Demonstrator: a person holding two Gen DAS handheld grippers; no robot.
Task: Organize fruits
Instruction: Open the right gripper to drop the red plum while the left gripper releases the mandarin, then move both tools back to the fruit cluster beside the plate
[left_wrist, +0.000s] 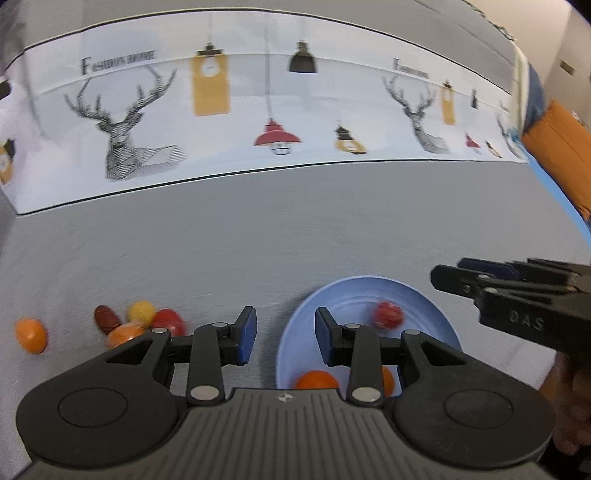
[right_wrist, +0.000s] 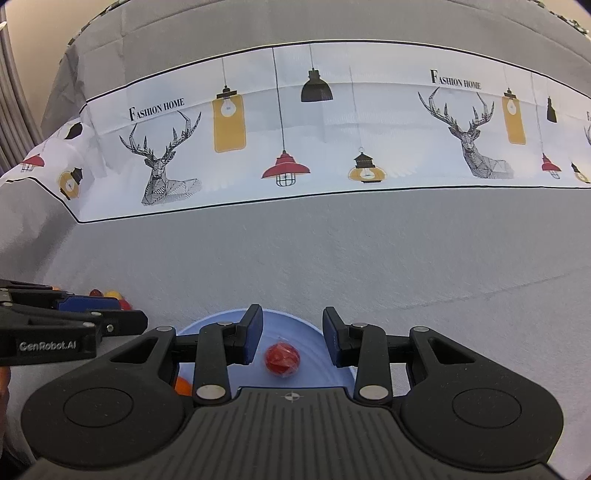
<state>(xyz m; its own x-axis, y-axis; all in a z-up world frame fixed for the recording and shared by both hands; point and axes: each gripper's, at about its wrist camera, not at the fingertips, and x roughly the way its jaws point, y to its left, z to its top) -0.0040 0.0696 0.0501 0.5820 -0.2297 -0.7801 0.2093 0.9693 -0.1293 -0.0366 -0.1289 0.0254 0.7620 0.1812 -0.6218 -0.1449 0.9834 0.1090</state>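
A blue plate (left_wrist: 436, 314) rests on the grey-clothed tabletop (left_wrist: 258, 251), carrying a red fruit (right_wrist: 282, 359) and two orange fruits (left_wrist: 317, 380) at its near rim. A loose cluster of fruits (left_wrist: 140, 321), red, yellow, orange and dark brown, lies on the cloth left of the plate, with a single orange fruit (left_wrist: 31, 335) farther left. The left tool (left_wrist: 285, 334) hovers with fingers apart over the plate's left rim, empty. The right tool (right_wrist: 291, 334), likewise spread and empty, hangs above the red fruit.
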